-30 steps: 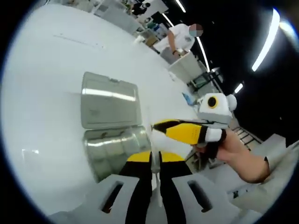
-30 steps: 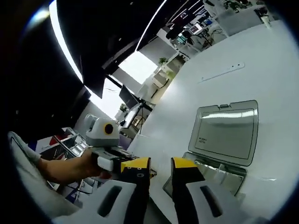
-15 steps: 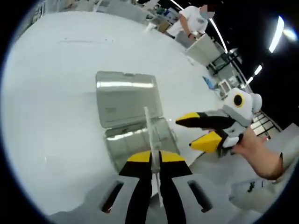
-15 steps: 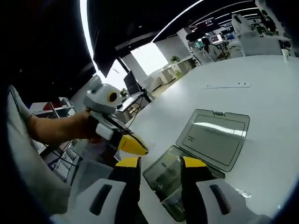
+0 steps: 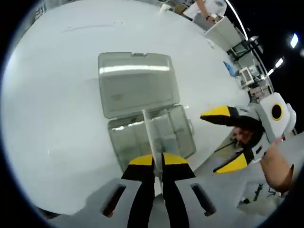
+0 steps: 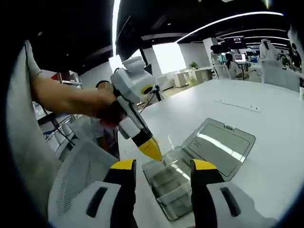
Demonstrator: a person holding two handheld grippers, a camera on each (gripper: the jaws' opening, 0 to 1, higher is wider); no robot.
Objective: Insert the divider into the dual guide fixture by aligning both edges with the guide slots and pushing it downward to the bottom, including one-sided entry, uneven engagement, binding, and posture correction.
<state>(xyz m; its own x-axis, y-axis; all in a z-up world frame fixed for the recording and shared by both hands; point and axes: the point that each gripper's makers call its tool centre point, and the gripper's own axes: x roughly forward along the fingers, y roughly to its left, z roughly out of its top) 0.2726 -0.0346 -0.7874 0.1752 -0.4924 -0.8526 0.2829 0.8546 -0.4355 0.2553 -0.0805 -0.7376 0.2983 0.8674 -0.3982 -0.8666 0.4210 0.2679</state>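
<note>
Down on the white table [image 5: 52, 118] sits a clear plastic box [image 5: 152, 137] with its hinged lid [image 5: 135, 80] thrown fully back and lying flat on the tabletop behind it. From the right gripper view the box [image 6: 168, 183] looks to be split into several compartments by clear walls, though what, if anything, lies in them is hard to tell through the glare. The left gripper [image 5: 157, 164] has its jaws pressed together on a thin clear divider [image 5: 151, 135], which stands up from the jaws over the open box; its far end appears to reach the box's inside, near the hinge side. The right gripper [image 6: 159, 166] hangs with its jaws spread wide, nothing between them, just above the near edge of the box. In the left gripper view it [image 5: 232, 137] shows to the right of the box, apart from it.
</note>
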